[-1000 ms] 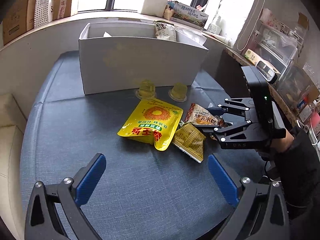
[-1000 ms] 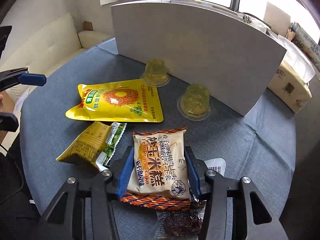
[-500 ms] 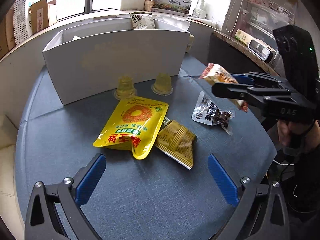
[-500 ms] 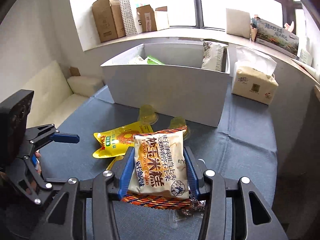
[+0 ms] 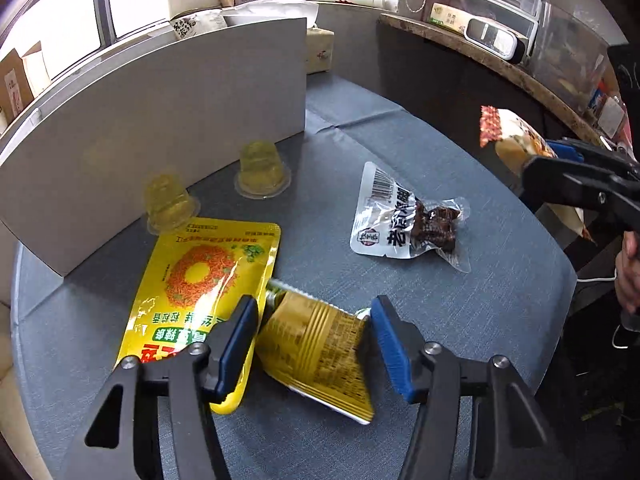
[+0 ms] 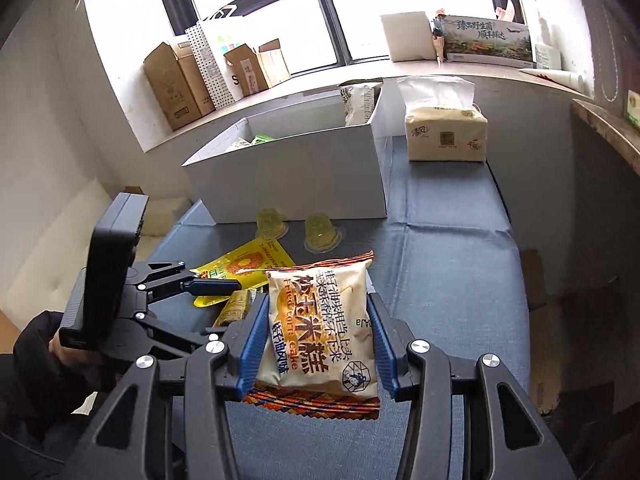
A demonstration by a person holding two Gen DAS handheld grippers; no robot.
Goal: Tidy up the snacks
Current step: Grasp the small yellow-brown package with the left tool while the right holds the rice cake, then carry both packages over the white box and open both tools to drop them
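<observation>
My left gripper is down at the table with its jaws closing around an olive-gold snack packet; the blue pads flank the packet's edges and it lies flat, undeformed. Its left finger rests over the corner of a big yellow pouch. My right gripper is shut on a cream corn-cake pack, held up above the table. The same pack shows at the right of the left wrist view. A clear meat-snack pack lies alone on the cloth.
A white open box with several snacks inside stands at the back of the blue-grey table. Two yellow jelly cups sit against its front wall. A tissue pack lies to the box's right. Cartons line the windowsill.
My left gripper dropped onto the olive-gold packet and its jaws narrowed around it. My right gripper lifted the corn-cake pack off the table, uncovering the meat-snack pack.
</observation>
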